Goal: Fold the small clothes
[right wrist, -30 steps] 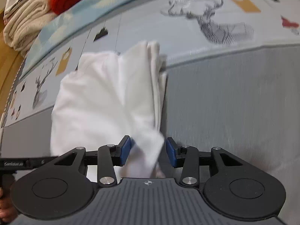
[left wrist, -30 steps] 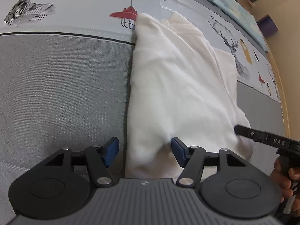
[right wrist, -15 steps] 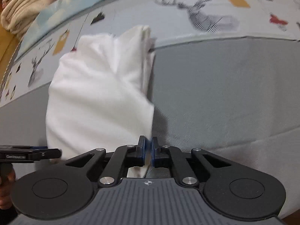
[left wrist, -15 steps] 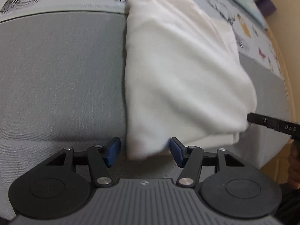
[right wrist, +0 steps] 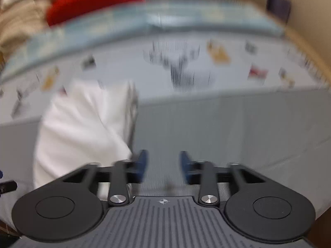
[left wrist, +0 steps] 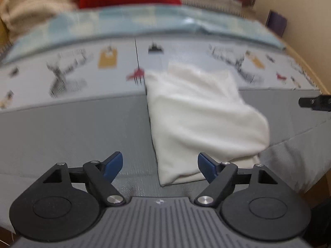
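We see the folded white garment (left wrist: 202, 122) lying on the grey bedcover (left wrist: 72, 132), its far end on the printed strip. Our left gripper (left wrist: 160, 164) has just opened wide and holds nothing; the garment's near corner lies beyond its fingers. Our right gripper (right wrist: 163, 163), also just opened, is empty, with the garment (right wrist: 82, 128) to its left.

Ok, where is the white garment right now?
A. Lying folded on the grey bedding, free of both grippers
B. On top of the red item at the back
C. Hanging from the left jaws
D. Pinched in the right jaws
A: the white garment lies folded on the grey bedding, and both the left gripper and right gripper have open jaws with nothing in them.
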`<state>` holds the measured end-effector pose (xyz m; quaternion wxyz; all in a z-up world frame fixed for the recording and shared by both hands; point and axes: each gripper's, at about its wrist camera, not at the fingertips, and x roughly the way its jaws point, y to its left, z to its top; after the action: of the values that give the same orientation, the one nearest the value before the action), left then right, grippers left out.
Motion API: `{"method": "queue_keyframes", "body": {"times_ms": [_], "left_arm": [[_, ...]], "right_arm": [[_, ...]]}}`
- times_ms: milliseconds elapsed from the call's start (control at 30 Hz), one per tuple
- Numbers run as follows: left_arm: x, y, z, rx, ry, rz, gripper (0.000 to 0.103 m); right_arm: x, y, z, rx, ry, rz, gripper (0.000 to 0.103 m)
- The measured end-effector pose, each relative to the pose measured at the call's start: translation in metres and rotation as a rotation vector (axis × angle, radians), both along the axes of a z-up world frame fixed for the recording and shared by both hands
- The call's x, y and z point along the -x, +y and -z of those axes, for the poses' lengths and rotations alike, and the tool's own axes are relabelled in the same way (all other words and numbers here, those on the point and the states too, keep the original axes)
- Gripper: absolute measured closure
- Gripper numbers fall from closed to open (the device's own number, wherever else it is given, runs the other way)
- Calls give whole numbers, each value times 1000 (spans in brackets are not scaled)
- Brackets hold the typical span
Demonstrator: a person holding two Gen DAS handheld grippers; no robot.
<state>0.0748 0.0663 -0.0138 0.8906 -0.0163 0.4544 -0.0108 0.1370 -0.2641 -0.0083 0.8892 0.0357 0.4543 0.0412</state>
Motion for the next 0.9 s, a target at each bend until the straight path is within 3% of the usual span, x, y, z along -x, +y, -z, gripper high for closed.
{"method": "queue_keyframes", "body": {"times_ms": [67, 200, 367, 433, 500, 567, 667, 900], "left_arm": [[18, -10, -16, -10, -56, -30, 19], [61, -26, -34, -9, -128, -89, 18], [100, -47, -16, -24, -119, -61, 18], [101, -53, -11, -18, -88, -36, 18], [102, -56, -11, -33, -119, -8, 18], [99, -56, -8, -62, -115, -26, 18], [97, -50, -2, -16, -74, -40, 18], [96, -50, -2, -24, -76, -47, 18]], "right_arm": [[26, 1, -24, -34, -90, -8, 34], [88, 5, -45, -80, -203, -71, 24], [149, 6, -22, -27, -245, -58, 20], [151, 6, -15, -43, -204, -49, 20], [156, 10, -20, -36, -244, -62, 20], [157, 15, -19, 3, -257, -72, 19], [154, 19, -12, 8, -220, -73, 19], [163, 31, -13, 36, -251, -115, 19]]}}
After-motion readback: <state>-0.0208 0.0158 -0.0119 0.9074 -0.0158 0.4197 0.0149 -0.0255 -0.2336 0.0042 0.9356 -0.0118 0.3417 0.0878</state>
